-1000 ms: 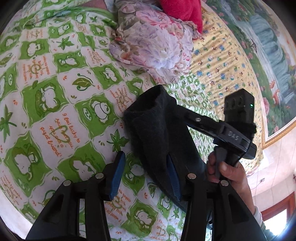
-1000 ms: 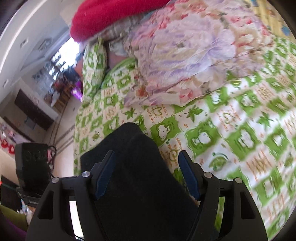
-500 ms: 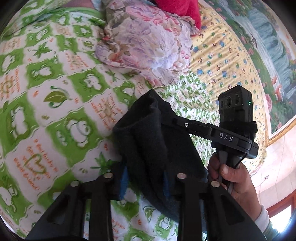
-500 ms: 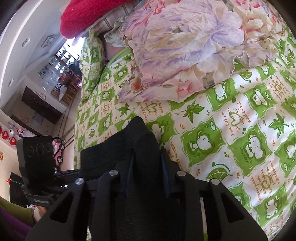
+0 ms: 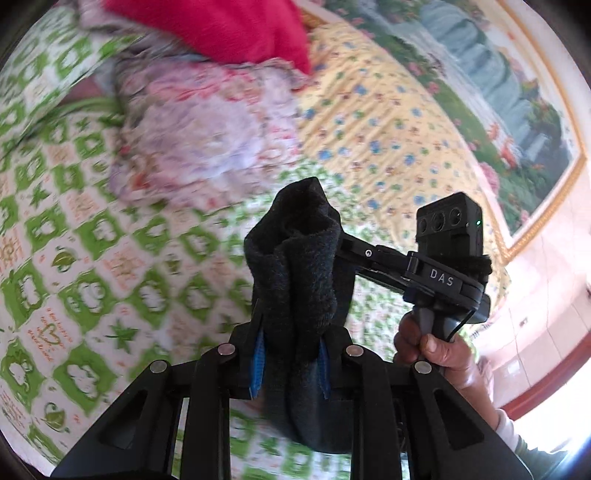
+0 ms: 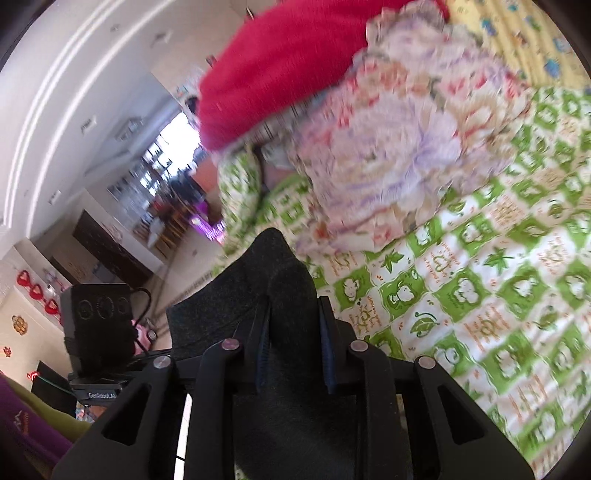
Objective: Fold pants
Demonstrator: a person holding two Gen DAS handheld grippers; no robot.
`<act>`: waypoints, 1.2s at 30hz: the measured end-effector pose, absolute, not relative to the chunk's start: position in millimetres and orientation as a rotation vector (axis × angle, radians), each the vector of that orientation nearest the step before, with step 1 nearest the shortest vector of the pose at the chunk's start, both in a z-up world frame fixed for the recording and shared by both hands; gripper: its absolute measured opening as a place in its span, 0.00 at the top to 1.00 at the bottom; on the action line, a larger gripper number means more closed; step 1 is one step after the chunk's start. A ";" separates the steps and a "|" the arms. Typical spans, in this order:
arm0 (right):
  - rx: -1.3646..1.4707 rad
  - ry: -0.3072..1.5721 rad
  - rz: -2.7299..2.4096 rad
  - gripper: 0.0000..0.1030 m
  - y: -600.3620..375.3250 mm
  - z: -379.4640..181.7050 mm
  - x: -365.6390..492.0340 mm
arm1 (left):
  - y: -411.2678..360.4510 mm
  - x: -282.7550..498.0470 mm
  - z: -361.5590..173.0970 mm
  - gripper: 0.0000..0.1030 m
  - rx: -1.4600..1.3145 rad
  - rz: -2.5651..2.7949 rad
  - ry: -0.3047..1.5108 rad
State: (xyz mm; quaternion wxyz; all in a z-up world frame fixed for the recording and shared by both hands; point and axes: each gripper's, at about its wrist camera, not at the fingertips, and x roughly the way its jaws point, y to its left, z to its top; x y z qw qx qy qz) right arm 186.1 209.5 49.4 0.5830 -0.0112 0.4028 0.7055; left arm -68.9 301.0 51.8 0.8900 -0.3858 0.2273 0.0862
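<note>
The dark fleece pants (image 5: 295,266) hang bunched above the green-and-white bed sheet (image 5: 85,251). My left gripper (image 5: 290,350) is shut on one end of the cloth. My right gripper (image 6: 293,339) is shut on the other end of the pants (image 6: 273,280). The right gripper also shows in the left wrist view (image 5: 373,254), close beside the left one, held by a hand. The lower part of the pants is hidden behind the gripper bodies.
A floral quilt (image 5: 207,122) and a red pillow (image 5: 221,26) lie at the head of the bed. A yellow patterned sheet (image 5: 388,122) and a landscape picture (image 5: 491,74) stand on the right. The room floor and furniture (image 6: 122,236) show past the bed's edge.
Both grippers closed on the pants about half a second ago. They have since lifted the cloth off the sheet and tilted up toward the head of the bed.
</note>
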 end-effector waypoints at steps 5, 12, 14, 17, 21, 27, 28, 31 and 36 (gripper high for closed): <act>0.066 0.893 1.637 0.76 164.7 63.6 191.8 | 273.3 -57.9 73.5 0.78 -0.755 0.110 0.468; 0.207 0.844 1.607 0.76 99.6 65.8 198.0 | 223.8 -41.9 94.9 0.78 -0.670 0.011 0.492; 0.235 0.829 1.592 0.76 79.6 65.2 199.7 | 207.0 -37.2 98.6 0.78 -0.646 -0.016 0.505; 0.267 0.813 1.570 0.76 56.0 61.3 202.0 | 183.1 -28.8 101.9 0.78 -0.609 -0.053 0.523; 0.312 0.800 1.533 0.76 23.6 54.0 207.8 | 154.6 -16.0 104.2 0.78 -0.575 -0.097 0.550; 0.372 0.778 1.483 0.76 -25.6 40.4 211.3 | 118.9 -0.6 102.3 0.78 -0.537 -0.161 0.593; 0.380 0.778 1.472 0.76 -33.4 37.3 211.8 | 113.3 1.6 101.1 0.78 -0.530 -0.168 0.602; 0.405 0.779 1.448 0.76 -50.9 29.2 212.1 | 99.3 7.2 97.4 0.78 -0.511 -0.186 0.625; 0.452 0.775 1.413 0.77 -77.0 15.2 212.7 | 79.9 15.7 93.2 0.78 -0.489 -0.218 0.659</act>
